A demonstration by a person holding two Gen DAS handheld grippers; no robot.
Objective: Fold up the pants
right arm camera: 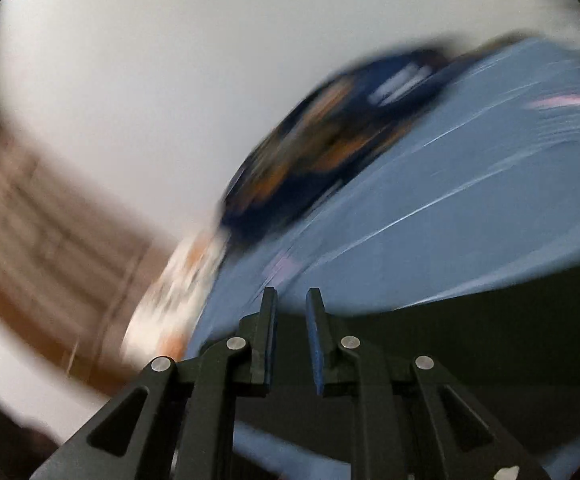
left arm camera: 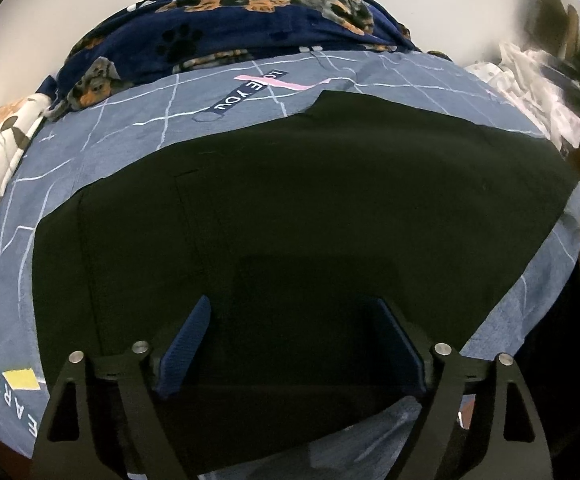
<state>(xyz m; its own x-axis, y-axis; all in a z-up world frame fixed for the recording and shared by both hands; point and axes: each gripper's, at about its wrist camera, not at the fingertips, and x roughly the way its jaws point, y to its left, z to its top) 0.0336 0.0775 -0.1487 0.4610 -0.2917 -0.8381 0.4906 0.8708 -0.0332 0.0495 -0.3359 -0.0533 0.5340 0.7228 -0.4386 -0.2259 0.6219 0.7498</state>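
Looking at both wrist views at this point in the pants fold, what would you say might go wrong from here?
1. The right wrist view is heavily motion-blurred; the right gripper, jaws only narrowly apart with nothing visibly between them, may miss the black pants edge.
2. The left gripper hovers wide open over the pants; closing mid-fabric could bunch it instead of catching a hem.
3. A low grasp might also pinch the blue bedsheet underneath.
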